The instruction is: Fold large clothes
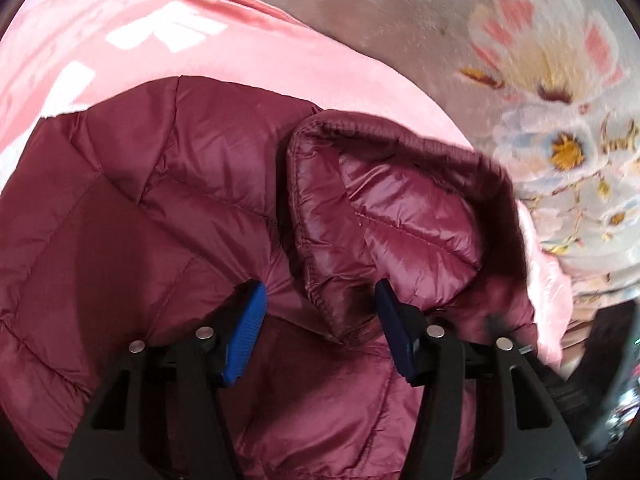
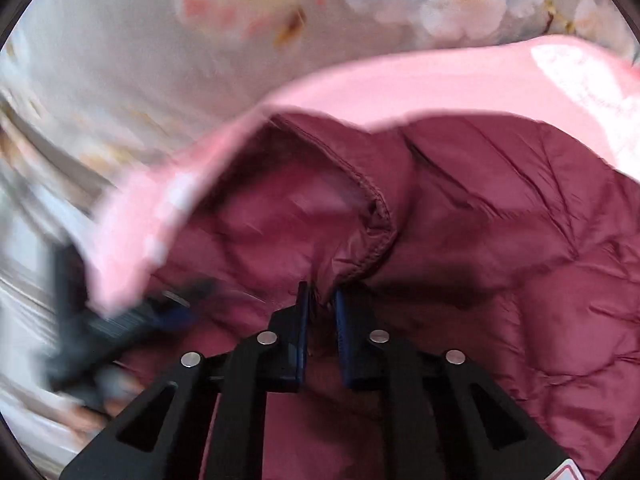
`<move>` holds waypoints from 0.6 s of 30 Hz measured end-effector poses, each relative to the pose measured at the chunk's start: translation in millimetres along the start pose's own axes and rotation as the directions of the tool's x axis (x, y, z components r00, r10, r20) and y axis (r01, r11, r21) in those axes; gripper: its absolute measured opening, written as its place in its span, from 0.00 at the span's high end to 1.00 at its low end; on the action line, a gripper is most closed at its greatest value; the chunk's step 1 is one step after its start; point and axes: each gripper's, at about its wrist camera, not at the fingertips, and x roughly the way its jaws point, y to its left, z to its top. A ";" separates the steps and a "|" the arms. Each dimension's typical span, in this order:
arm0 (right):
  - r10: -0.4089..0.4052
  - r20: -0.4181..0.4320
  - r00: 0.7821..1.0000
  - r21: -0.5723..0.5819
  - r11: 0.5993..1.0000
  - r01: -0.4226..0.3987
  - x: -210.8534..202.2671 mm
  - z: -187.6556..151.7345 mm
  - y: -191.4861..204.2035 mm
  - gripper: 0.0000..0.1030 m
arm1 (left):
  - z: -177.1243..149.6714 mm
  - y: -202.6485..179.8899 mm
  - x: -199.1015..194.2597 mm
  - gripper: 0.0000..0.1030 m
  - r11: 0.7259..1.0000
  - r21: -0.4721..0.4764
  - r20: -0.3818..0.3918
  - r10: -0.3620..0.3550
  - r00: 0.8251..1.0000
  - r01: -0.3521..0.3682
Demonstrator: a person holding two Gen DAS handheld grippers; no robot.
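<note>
1. Widest of all, the grey floral bedspread [image 1: 400,12] runs under everything, blurred at the edges.
2. On top of it lies a pale pink fleece garment with white lettering [image 1: 208,44], spread flat.
3. Over the pink one sits the maroon quilted puffer jacket [image 1: 160,184], and this is the piece being folded; its stitched hood [image 1: 384,216] is flipped over onto the body.
4. Left gripper [image 1: 320,320] hangs released, jaws apart on either side of the hood's hem, pads not pressing.
5. Right gripper [image 2: 321,304] is clenched on a pinch of the jacket's fabric just below the seamed edge [image 2: 376,216].
6. My read: we're mid-fold, bringing the hood end in over the torso. Next calls for the left side to bite the hem, then both carry it across evenly. Slippery shell, so a shallow pinch may slide out.
</note>
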 end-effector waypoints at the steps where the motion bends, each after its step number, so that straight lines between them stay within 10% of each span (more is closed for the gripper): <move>1: 0.097 0.057 0.994 0.044 0.994 -0.099 -13.1 5.1 -4.0 0.91 | -0.9 -0.9 0.7 0.49 1.000 0.009 0.005 0.004 1.000 -0.004; 3: 0.119 0.090 0.989 0.074 0.989 -0.126 -20.7 6.4 -9.8 0.91 | -2.4 -1.9 4.2 0.49 1.000 0.025 0.014 0.012 1.000 -0.012; 7: -0.249 -0.005 0.968 -0.088 0.965 0.248 9.8 -10.9 -13.1 0.92 | -8.8 -9.8 7.7 0.50 0.993 0.102 0.050 0.058 0.997 -0.063; 18: -0.336 0.046 0.941 -0.189 0.922 0.338 12.6 -30.4 3.0 0.88 | -23.9 -34.5 11.6 0.50 0.945 0.245 0.141 0.188 0.972 -0.219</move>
